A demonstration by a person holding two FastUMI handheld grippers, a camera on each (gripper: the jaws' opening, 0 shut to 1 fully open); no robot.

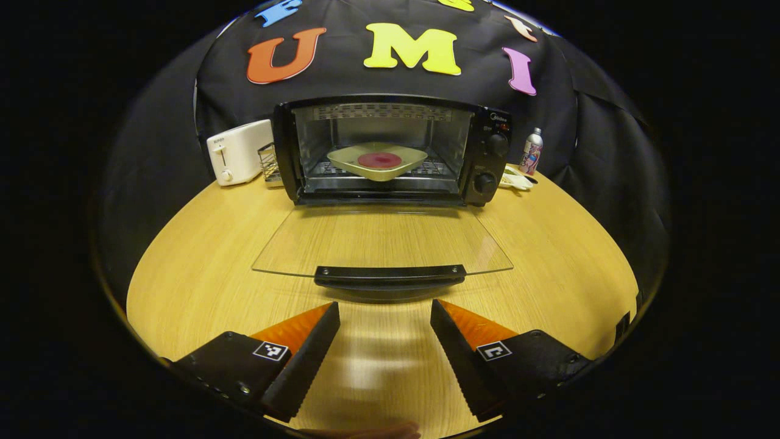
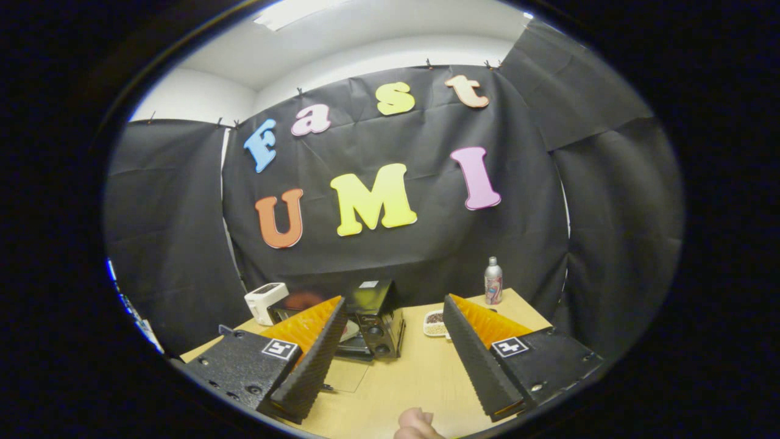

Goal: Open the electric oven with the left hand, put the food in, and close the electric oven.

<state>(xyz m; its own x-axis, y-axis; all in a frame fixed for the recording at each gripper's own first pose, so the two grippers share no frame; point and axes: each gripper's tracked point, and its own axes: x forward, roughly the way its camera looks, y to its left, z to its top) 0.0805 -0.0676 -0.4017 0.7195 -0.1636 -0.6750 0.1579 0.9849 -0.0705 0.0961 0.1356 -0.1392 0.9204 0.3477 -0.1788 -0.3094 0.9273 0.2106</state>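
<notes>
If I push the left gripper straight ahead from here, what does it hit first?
Most likely the black handle on the front edge of the lowered glass door. It lies centred ahead of the open left gripper. Height is hard to judge, so it might pass over.

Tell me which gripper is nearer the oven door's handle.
Left. The left gripper sits open just in front of the door handle; the right gripper is held farther back, above the table.

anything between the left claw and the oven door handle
Nothing visible. The left claw is open, just short of the handle of the lowered glass door, with only bare table between them. The plate already sits inside the oven.
</notes>
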